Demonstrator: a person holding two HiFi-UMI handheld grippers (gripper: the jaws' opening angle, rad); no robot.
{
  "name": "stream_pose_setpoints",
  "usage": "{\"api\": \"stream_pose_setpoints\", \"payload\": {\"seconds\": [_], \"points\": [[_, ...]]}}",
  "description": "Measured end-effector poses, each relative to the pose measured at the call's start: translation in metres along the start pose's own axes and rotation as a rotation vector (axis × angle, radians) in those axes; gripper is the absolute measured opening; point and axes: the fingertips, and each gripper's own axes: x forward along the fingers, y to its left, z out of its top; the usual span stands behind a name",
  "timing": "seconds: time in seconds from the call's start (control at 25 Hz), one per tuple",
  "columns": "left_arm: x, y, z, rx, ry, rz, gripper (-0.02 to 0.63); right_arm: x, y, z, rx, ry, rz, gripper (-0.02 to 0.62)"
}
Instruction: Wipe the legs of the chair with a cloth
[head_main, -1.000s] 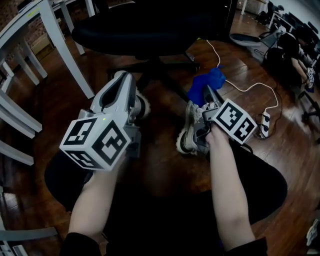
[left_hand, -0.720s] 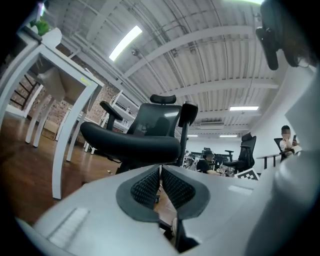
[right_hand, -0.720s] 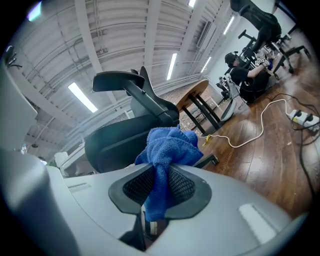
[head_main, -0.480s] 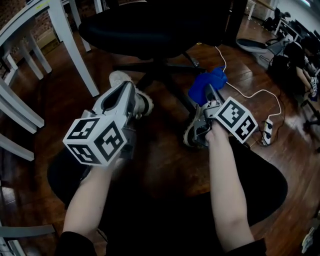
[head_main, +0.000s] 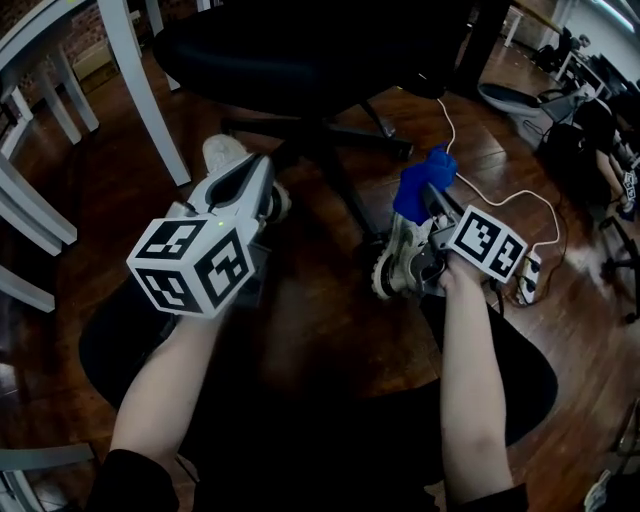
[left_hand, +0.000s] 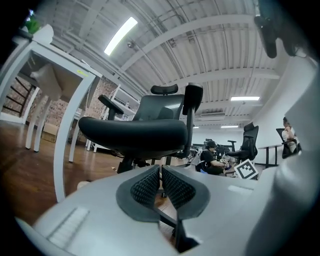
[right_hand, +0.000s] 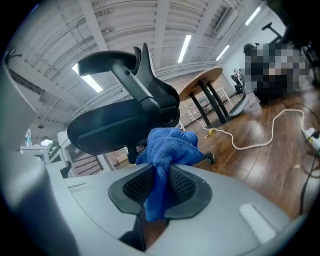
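near: left tool (head_main: 245, 172) with jaws together, empty; right tool (head_main: 428, 205) clamped on blue cloth (head_main: 420, 180), just right of a chair leg (head_main: 347, 197). step judged: approach. next move: press cloth against leg, stroke along it.

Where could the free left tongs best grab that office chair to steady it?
Probably the slim near base leg: come from above, jaws straddling its narrow width. It is a low, bar-like spoke, while the seat is too broad. The left tongs are shut, so they must open first.
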Motion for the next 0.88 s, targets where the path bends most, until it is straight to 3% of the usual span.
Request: {"api": "stream_pose_setpoints", "payload": {"seconds": [0.12, 0.32, 0.52, 0.64, 0.76, 0.88], "points": [[0.007, 0.004, -0.005, 0.038, 0.008, 0.003, 0.012, -0.002, 0.001, 0.023, -0.07, -0.021, -0.006, 0.092], [0.017, 0.007, -0.027, 0.115, 0.043, 0.004, 0.012, 0.007, 0.007, 0.02, -0.082, -0.014, 0.008, 0.092], [0.014, 0.017, -0.043, 0.09, 0.076, -0.01, 0.012, 0.018, 0.011, 0.003, -0.075, 0.021, -0.007, 0.092], [0.01, 0.02, -0.044, 0.066, 0.077, -0.002, 0.012, 0.018, 0.014, -0.004, -0.137, 0.065, 0.011, 0.092], [0.006, 0.026, -0.042, 0.056, 0.074, 0.008, 0.012, 0.028, 0.021, -0.005, -0.224, 0.125, 0.075, 0.092], [-0.001, 0.031, -0.043, 0.069, 0.079, 0.008, 0.012, 0.044, 0.053, -0.014, -0.382, 0.227, 0.232, 0.092]]}}
